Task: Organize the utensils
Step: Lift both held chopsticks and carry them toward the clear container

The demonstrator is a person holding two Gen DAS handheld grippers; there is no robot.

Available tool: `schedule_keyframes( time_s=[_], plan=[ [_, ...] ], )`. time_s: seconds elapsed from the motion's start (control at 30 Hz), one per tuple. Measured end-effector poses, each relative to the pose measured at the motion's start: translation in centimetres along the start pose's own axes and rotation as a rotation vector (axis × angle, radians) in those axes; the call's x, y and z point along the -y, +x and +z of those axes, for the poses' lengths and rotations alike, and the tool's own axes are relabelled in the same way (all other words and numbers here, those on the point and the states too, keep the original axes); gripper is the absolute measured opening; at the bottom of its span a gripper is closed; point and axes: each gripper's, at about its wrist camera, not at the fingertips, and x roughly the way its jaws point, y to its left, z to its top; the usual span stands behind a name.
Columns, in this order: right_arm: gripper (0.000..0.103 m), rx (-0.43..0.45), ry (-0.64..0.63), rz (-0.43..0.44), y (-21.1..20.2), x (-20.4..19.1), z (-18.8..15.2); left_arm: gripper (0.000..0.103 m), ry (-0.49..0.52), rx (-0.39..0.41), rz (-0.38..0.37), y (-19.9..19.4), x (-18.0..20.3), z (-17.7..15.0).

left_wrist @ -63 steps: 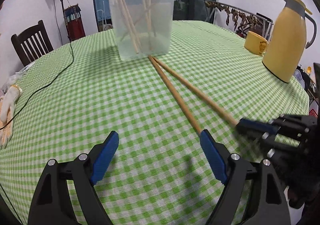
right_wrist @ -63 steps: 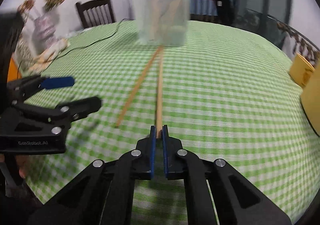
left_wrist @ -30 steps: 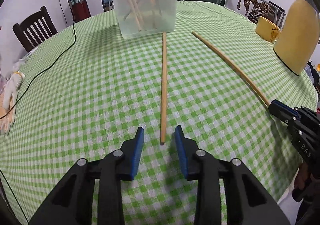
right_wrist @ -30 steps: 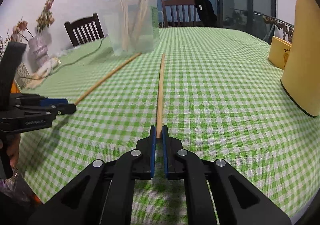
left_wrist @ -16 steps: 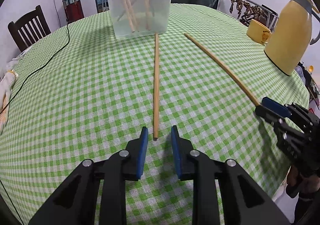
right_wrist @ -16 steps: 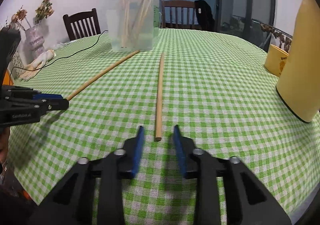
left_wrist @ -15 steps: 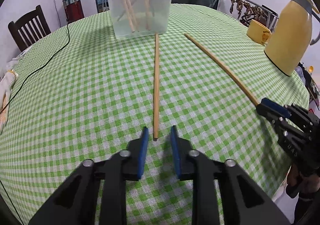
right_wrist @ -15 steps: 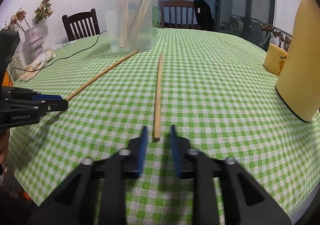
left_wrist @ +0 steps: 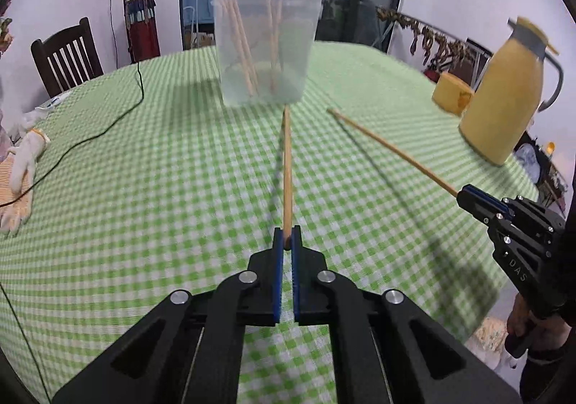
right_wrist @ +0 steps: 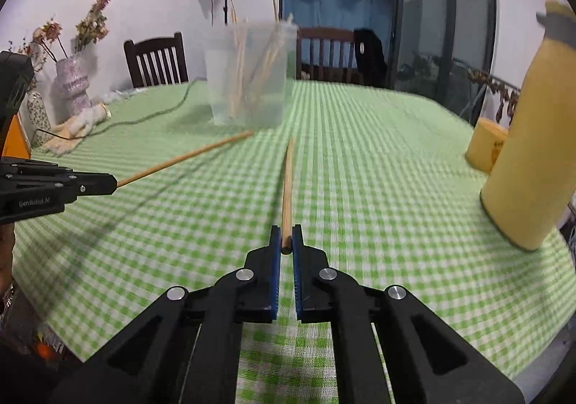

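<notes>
1. The left gripper [left_wrist: 287, 242] pinches the near end of one chopstick [left_wrist: 287, 166], which points toward the clear tub [left_wrist: 264, 44].
2. The right gripper [right_wrist: 287, 242] pinches a second chopstick [right_wrist: 287, 188] the same way, its shaft raised above the checked tablecloth [right_wrist: 378, 188].
3. The tub holds more chopsticks, upright.
4. A yellow flask [left_wrist: 504, 105] and mug [left_wrist: 451, 98] stand well right; a black cable [left_wrist: 108, 127] and glove [left_wrist: 21, 166] lie left.

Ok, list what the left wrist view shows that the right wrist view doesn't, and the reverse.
Left only: the yellow thermos jug's dark handle. Right only: the pale vase of dried flowers. Both: the clear plastic tub of chopsticks, the green checked tablecloth, the left gripper and right gripper, each shut on a long wooden chopstick.
</notes>
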Motion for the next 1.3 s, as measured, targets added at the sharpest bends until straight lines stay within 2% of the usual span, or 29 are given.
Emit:
schedule_keyframes(
  time_s=[0.17,0.4,0.53,0.67,0.8,0.93,1.03,1.17,1.3],
  plan=[
    [0.006,0.055,-0.037,0.027,-2.3,-0.8,1.4,0.001,0.015,0.082,0.006,-4.3,-0.7,0.9],
    [0.006,0.168,-0.055,0.126,-6.6,-0.9,4.4,0.001,0.031,0.205,0.044,-11.1,-1.3,1.3],
    [0.006,0.191,-0.078,0.174,-7.5,-1.1,6.9,0.001,0.027,0.239,0.024,-14.1,-2.1,1.5],
    [0.006,0.185,-0.101,0.216,-7.5,-1.4,10.1,0.001,0.057,0.260,0.006,-15.4,-2.5,3.4],
    [0.006,0.120,-0.101,0.277,-6.4,-1.3,13.0,0.001,0.120,0.232,-0.063,-15.0,-1.6,7.4],
    [0.006,0.040,-0.111,0.301,-4.6,-1.2,15.5,0.001,0.129,0.198,-0.120,-13.8,-1.8,10.9],
    [0.006,-0.024,-0.120,0.325,-3.5,-1.3,17.3,0.001,0.136,0.137,-0.176,-12.4,-2.0,14.0],
    [0.006,-0.089,-0.113,0.369,-1.9,-1.0,19.0,0.001,0.131,0.071,-0.196,-10.6,-3.0,17.4],
    [0.006,-0.126,-0.101,0.368,-0.5,-0.7,20.2,0.001,0.148,0.049,-0.192,-9.5,-3.5,18.9]
  ],
)
